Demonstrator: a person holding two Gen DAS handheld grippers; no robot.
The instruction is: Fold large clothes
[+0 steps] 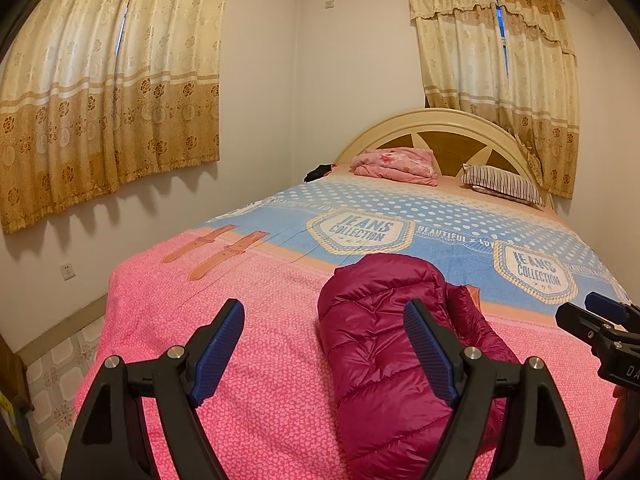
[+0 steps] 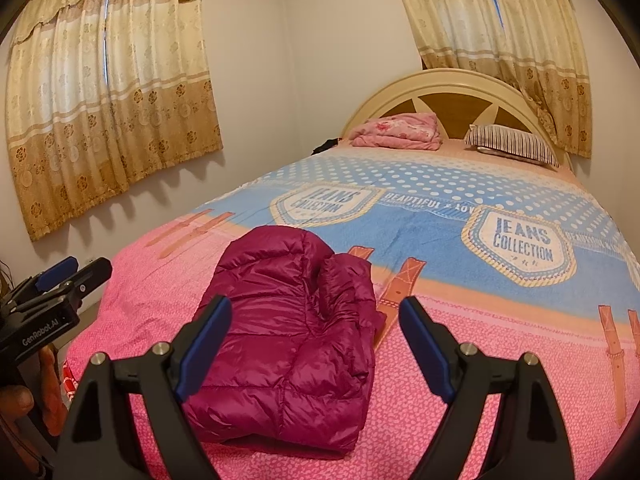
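Both grippers hang above the foot of the bed, and neither has anything in it. The left gripper [image 1: 324,326] stands with its blue-padded jaws spread wide, only pink bedspread [image 1: 260,360] showing between them; the magenta puffer jacket [image 1: 396,344] lies just ahead and off to its right, with the right finger crossing in front of the fabric in this view, though whether that pad touches the jacket cannot be told. Over on the other side, the right gripper [image 2: 316,320] is spread just as wide, empty, held above the bed, with the jacket [image 2: 296,344] ahead and to its left, the left finger overlapping the jacket's near edge in the picture. The jacket is folded into a compact, puffy bundle, lying on the pink part of the cover near the foot of the bed, between the two grippers. Beyond it runs the blue band of the cover [image 2: 420,236] with its printed badges. Far ahead of both tools, at the curved headboard [image 1: 444,120], sit a folded pink blanket [image 1: 396,166] and, to its right, a striped pillow [image 1: 504,186]. Gold patterned curtains [image 1: 108,100] hang on the wall to the left. Each gripper shows at the edge of the other's view, the right one [image 1: 600,320] beside the left, the two well apart.
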